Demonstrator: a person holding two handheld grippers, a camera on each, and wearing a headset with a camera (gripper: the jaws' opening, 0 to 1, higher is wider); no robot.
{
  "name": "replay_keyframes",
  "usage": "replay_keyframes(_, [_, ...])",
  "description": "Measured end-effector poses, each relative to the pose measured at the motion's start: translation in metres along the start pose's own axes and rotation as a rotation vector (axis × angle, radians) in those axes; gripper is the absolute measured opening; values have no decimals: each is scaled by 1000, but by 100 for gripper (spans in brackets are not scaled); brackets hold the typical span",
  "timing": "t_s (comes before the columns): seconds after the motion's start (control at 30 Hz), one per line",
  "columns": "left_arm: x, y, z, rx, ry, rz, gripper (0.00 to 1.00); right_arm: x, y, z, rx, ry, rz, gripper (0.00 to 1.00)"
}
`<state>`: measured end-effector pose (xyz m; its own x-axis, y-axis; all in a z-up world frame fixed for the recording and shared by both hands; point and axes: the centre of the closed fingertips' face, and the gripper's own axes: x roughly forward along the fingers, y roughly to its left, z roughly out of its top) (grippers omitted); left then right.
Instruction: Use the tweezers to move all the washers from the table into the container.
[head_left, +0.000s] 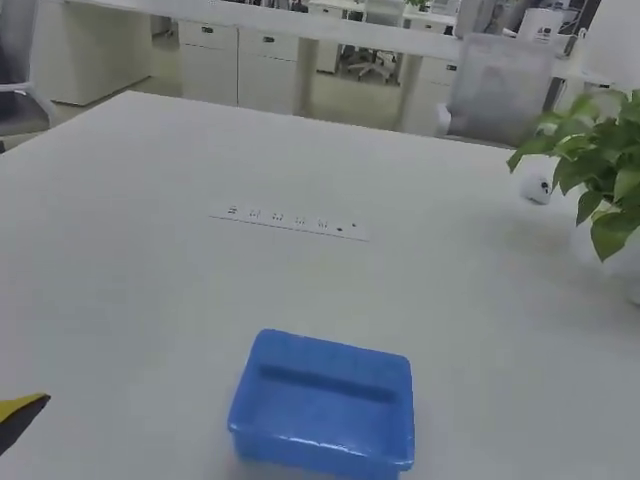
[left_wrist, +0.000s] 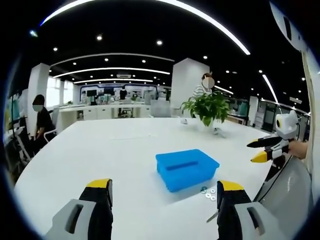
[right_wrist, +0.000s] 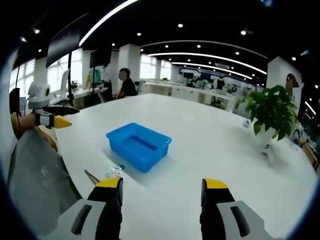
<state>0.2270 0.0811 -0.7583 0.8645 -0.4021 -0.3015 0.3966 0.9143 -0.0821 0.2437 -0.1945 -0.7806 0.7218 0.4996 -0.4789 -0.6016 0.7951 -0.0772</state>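
The blue container (head_left: 322, 402) stands empty on the white table. Several small washers (left_wrist: 208, 192) lie on the table beside its near side, also seen as the washers (right_wrist: 114, 171). Metal tweezers (right_wrist: 91, 176) rest on the table just next to them, and the tweezers (left_wrist: 214, 216) peek out by my left gripper's right finger. My left gripper (left_wrist: 164, 185) is open and holds nothing, short of the container (left_wrist: 187, 168). My right gripper (right_wrist: 163, 184) is open and holds nothing too, short of the container (right_wrist: 139, 144). A yellow-and-black fingertip (head_left: 22, 412) shows at the lower left edge.
A socket strip (head_left: 290, 222) is set into the table's middle. A potted plant (head_left: 598, 165) stands at the right, with a small white object (head_left: 537, 188) beside it. Office desks, chairs and people sit beyond the table.
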Motion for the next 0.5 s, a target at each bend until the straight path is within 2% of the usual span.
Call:
replay_keyframes(0.1, [1, 1, -2, -4, 12, -1, 87, 2, 2, -2, 4, 17, 11, 61])
replay_keyframes(0.17, [3, 2, -4, -14, 20, -8, 87, 3, 4, -4, 18, 25, 22, 56])
replay_keyframes(0.23, [5, -4, -9, -66, 46, -53, 85, 7, 12, -6, 39, 49, 71, 51])
replay_keyframes(0.27, [5, -8, -12, -97, 62, -83, 84, 9, 19, -9, 48, 77, 104, 51])
replay_keyframes(0.3, [6, -13, -19, -141, 110, -117, 83, 11, 24, -9, 44, 89, 134, 51])
replay_keyframes(0.33, [7, -16, -23, -143, 144, -135, 81, 14, 31, -7, 31, 103, 167, 50])
replay_keyframes(0.37, [7, -19, -28, -129, 180, -154, 80, 16, 36, -7, 18, 120, 197, 49])
replay_keyframes(0.4, [7, -22, -31, -106, 199, -170, 79, 15, 40, -9, -31, 136, 236, 48])
replay_keyframes(0.47, [6, -31, -37, -60, 256, -210, 73, 14, 40, -8, -105, 126, 271, 47])
replay_keyframes(0.5, [5, -35, -40, -29, 285, -233, 70, 13, 44, -9, -137, 131, 313, 47])
